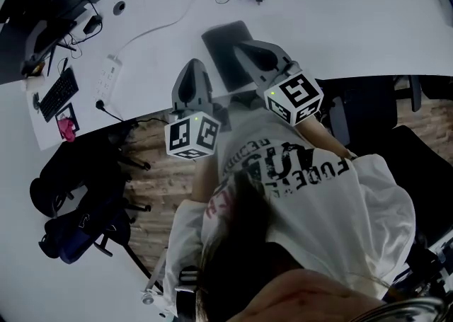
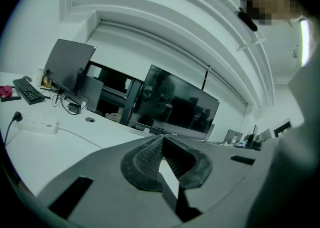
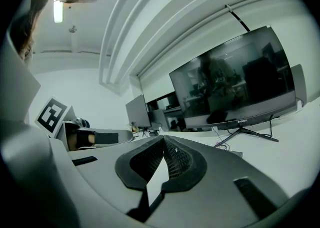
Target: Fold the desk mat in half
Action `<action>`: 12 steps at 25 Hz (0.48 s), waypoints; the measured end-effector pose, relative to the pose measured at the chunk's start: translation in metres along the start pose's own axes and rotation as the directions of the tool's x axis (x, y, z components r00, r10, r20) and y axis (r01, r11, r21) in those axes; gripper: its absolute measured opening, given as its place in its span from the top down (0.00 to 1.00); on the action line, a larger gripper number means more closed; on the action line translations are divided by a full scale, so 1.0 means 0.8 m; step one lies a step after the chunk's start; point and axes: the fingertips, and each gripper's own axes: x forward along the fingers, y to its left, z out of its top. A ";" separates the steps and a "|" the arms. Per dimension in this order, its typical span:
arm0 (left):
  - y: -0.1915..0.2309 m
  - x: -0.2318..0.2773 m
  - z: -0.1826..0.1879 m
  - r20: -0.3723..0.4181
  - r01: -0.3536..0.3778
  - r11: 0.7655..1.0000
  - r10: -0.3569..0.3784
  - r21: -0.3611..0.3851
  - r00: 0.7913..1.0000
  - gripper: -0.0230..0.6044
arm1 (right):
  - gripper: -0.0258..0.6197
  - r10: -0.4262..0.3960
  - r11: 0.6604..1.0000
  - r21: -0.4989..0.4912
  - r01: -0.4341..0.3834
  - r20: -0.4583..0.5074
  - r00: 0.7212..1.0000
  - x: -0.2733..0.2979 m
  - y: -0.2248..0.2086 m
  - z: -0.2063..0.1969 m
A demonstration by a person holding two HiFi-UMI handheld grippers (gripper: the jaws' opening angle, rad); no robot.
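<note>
Both closed on nothing, the left gripper [image 1: 192,67] and right gripper [image 1: 244,47] face the desk mat [image 1: 225,37], which lies lengthwise ahead, nearest the right one.

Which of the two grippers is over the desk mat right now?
The right gripper: in the head view its shut jaws overlap the dark desk mat. The left gripper, also shut, shows beside it over the white desk.

My left gripper [image 1: 194,66] and right gripper [image 1: 241,46] are grey with black-and-white patterned cubes [image 1: 192,136], the mat [image 1: 221,41] dark grey, the desk [image 1: 340,30] white, the keyboard [image 1: 58,94] black.
</note>
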 end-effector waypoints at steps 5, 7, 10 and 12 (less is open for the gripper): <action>0.002 -0.010 -0.002 -0.003 -0.014 1.000 0.014 -0.023 1.000 0.96 | 0.96 -0.010 1.000 -0.025 0.010 0.011 1.000 0.001 -0.008 0.009; 0.002 -0.013 -0.001 0.002 -0.012 1.000 0.012 -0.023 1.000 0.96 | 0.96 -0.007 1.000 -0.029 0.007 0.015 1.000 0.000 -0.007 0.011; 0.001 -0.017 0.003 0.017 -0.012 1.000 0.012 -0.013 1.000 0.96 | 0.96 0.002 0.999 -0.042 -0.001 0.018 1.000 -0.002 -0.003 0.013; -0.002 -0.019 0.004 0.024 -0.011 1.000 0.011 -0.005 1.000 0.96 | 0.96 0.004 0.998 -0.055 -0.003 0.021 1.000 -0.006 -0.003 0.014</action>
